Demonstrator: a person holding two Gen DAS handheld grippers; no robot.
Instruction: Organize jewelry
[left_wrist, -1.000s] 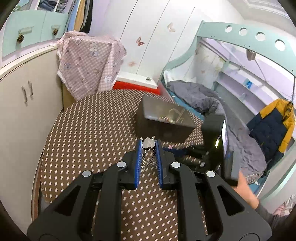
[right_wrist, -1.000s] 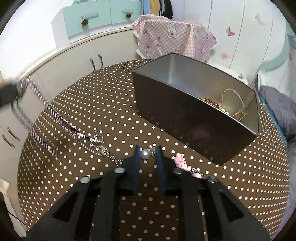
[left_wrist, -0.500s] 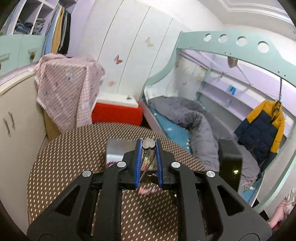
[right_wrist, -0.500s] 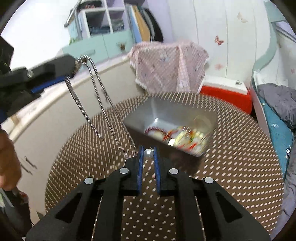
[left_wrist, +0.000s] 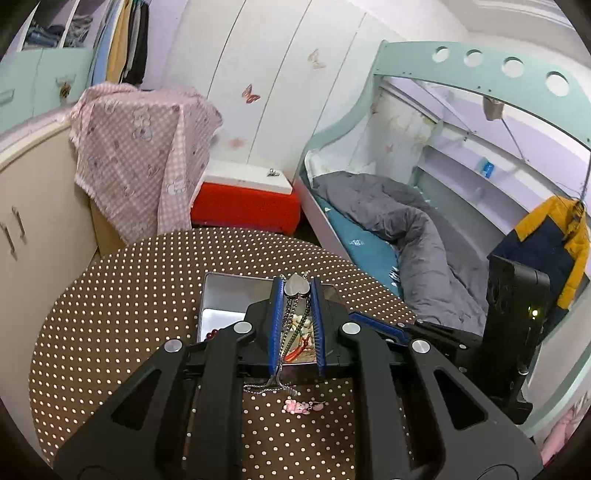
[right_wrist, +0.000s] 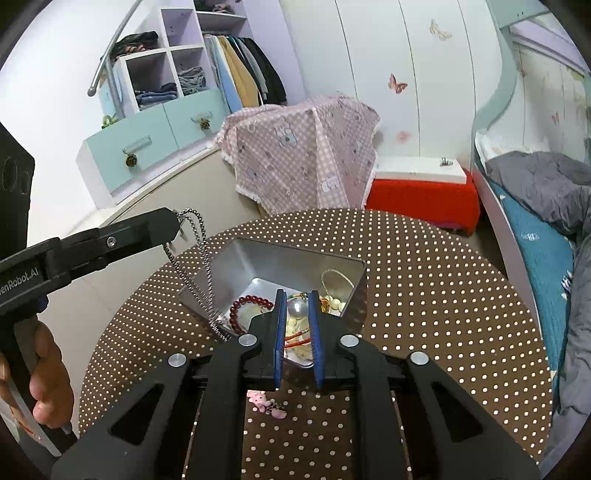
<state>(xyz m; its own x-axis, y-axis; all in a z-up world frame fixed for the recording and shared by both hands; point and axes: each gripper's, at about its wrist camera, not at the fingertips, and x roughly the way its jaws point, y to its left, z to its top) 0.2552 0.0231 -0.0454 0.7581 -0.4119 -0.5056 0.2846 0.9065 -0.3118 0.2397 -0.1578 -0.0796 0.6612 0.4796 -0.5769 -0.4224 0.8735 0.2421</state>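
A round table (right_wrist: 424, 280) covered in a brown cloth with white dots carries an open metal box (right_wrist: 295, 266) near its middle.

At the left, a hand (right_wrist: 44, 380) holds the left gripper (left_wrist: 296, 286), which hangs above the table's left side. It is clenched on a silver heart pendant (left_wrist: 295, 285). The pendant's chain (right_wrist: 201, 273) hangs in a long loop, and its low end meets the box's near left rim.

In the box lie a dark red bead bracelet (right_wrist: 251, 304), pale beads and a thin hoop, all piled toward the near end.

Over the box's near end hovers the right gripper (right_wrist: 297, 308). A silver pearl bead (right_wrist: 296, 308) sits between its blue pads while the jaws are opening; whether the pads press on it cannot be told.

On the cloth just in front of the box, toward the table's near edge, lies a small pink charm (right_wrist: 264, 404).
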